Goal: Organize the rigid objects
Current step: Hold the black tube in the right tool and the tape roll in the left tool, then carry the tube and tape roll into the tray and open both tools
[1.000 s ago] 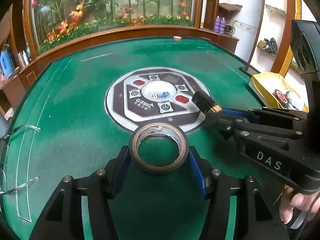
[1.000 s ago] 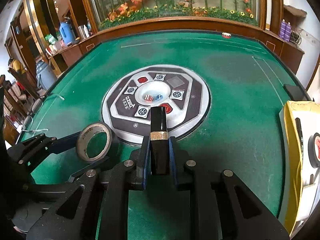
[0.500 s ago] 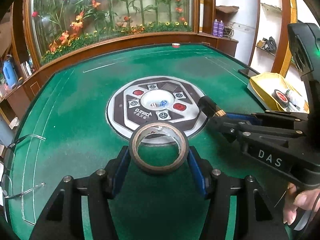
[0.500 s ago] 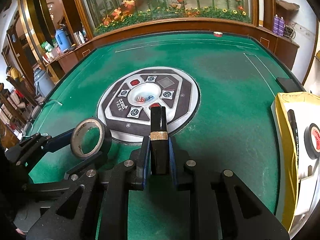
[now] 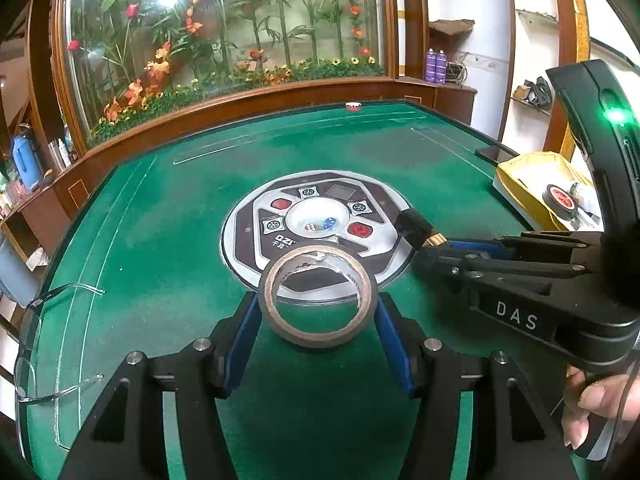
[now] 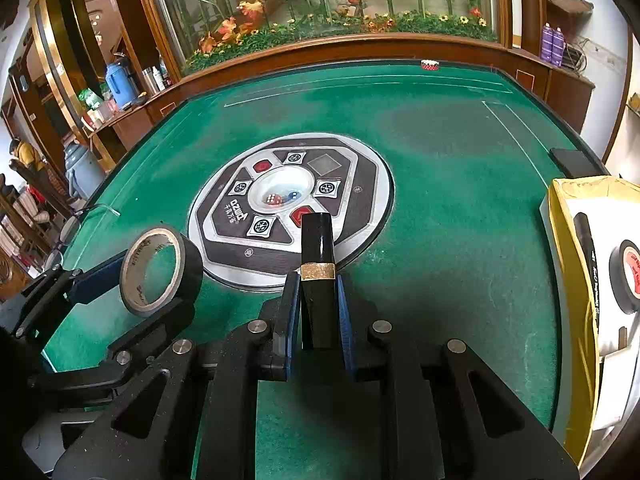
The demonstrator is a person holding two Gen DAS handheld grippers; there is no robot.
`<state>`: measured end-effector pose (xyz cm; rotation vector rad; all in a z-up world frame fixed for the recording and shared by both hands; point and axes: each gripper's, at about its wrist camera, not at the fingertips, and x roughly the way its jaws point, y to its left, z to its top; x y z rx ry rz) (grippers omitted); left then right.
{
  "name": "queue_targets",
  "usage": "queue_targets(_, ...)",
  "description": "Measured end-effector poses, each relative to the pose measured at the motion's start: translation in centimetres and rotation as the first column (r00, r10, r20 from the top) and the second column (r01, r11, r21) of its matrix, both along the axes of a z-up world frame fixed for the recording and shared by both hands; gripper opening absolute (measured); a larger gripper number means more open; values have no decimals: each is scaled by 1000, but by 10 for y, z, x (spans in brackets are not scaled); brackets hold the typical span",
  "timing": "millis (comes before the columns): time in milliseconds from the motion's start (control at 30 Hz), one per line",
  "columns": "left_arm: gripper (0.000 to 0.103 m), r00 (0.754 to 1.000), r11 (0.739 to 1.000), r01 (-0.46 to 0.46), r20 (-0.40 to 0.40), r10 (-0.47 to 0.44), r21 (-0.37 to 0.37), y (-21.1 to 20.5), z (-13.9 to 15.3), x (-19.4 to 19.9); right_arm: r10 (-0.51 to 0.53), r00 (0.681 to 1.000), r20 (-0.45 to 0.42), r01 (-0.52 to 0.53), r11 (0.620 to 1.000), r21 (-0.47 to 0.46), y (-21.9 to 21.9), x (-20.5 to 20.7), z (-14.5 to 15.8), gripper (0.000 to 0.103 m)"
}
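Carefully now: from the left wrist view, your left gripper (image 5: pixel 318 312) has its jaws closed on the tape roll (image 5: pixel 318 294), pinching it across the outer rim and carrying it above the green bench (image 5: pixel 140 240). That grip bears on a curved edge, so a tilt or jolt could let the roll pivot or slide out. Your right gripper (image 5: pixel 430 242) sits just beside the roll, and turning either hand inward could knock them together.

From the right wrist view, your right gripper (image 6: pixel 318 296) clamps the black tube (image 6: pixel 317 264) low on its body, with much of its length poking forward past the jaws. That overhang could strike the rim of the yellow box (image 6: pixel 560 240) if you approach too flat. The box already holds a marker (image 6: pixel 588 248) and another roll (image 6: pixel 626 276), so dropping onto them could make your item bounce out.
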<state>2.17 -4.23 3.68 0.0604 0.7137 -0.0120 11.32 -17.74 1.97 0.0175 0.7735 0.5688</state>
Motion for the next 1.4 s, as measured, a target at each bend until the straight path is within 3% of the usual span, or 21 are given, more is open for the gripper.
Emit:
queue_targets(533, 58, 1000, 1000, -4, 27, 3, 29, -4, 4, -4, -7, 1000, 7, 7, 999, 37, -5, -2, 4, 17)
queue_targets(900, 58, 999, 999, -3, 51, 1, 41, -13, 6, -10, -39, 999, -11, 40, 992, 121, -32, -16, 7, 17)
queue_targets(1400, 58, 994, 995, 86, 75, -83, -41, -47, 22, -18, -124, 992, 15, 119, 975, 188, -99, -51, 19, 17)
